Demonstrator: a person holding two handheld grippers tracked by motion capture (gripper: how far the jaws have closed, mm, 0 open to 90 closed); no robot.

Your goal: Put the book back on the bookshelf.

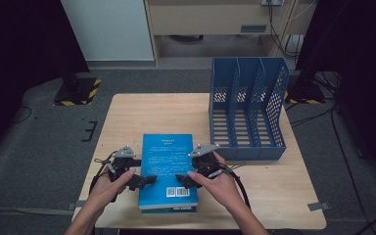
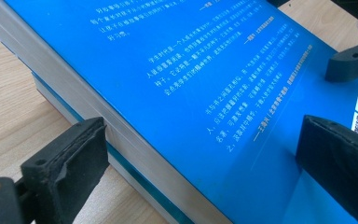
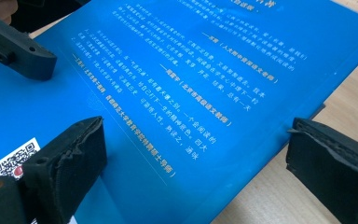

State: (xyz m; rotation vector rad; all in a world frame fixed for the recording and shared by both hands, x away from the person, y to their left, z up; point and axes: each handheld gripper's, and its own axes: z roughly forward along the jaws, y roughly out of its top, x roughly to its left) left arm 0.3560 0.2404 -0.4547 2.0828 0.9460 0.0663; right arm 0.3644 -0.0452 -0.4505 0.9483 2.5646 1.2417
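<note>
Blue book [image 1: 168,169], both tools wide open

Book [image 1: 168,169] on table [image 1: 274,191] near front edge, file rack [image 1: 247,110] behind right, claws flanking book.

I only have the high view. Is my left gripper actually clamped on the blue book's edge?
Observer: No. Its own view shows the left gripper open, one jaw beside the page edge of the blue book, the other over the cover.
Operator: And the right?
Observer: The right gripper is open too, one jaw over the cover, one past the book's edge above the table.
Operator: Just one book?
Observer: Two, it seems: a second book with a teal cover lies underneath.
</note>
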